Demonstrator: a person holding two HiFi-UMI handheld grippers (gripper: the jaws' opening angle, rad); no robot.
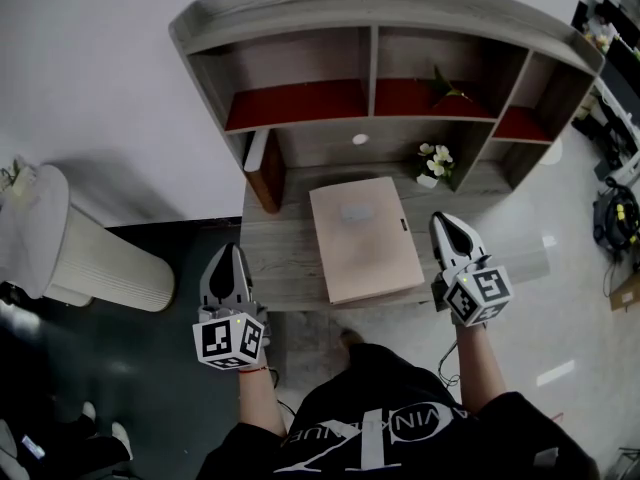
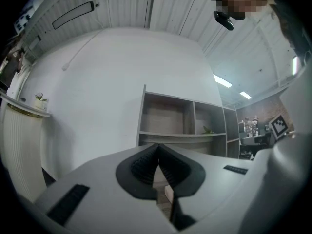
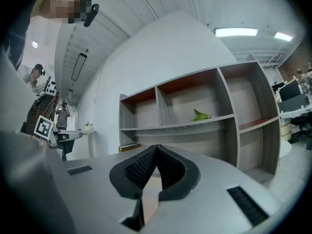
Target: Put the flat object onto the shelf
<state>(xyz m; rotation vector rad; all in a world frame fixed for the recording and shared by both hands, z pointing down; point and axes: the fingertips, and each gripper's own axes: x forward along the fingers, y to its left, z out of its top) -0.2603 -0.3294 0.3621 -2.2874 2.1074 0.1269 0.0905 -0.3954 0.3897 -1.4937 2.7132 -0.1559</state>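
Observation:
A flat pale-pink board (image 1: 365, 238) lies on the grey desk (image 1: 285, 258), its near edge over the desk's front edge. Behind it stands the grey shelf unit (image 1: 380, 8) with red-lined compartments, also seen as the shelf unit (image 2: 185, 116) and the shelf unit (image 3: 195, 106). My left gripper (image 1: 231, 251) hovers at the desk's front left corner, left of the board and apart from it. My right gripper (image 1: 443, 220) is just right of the board's right edge. Both point level toward the shelf. The left gripper (image 2: 157, 152) and right gripper (image 3: 156, 150) show their jaws closed together with nothing between them.
A small pot of white flowers (image 1: 434, 163) stands on the desk's back right. A green leaf (image 1: 445, 88) lies in a shelf compartment. A brown upright block (image 1: 263, 168) leans at the back left. A white ribbed cylinder (image 1: 90, 258) stands left of the desk; cables and gear (image 1: 615, 208) lie at right.

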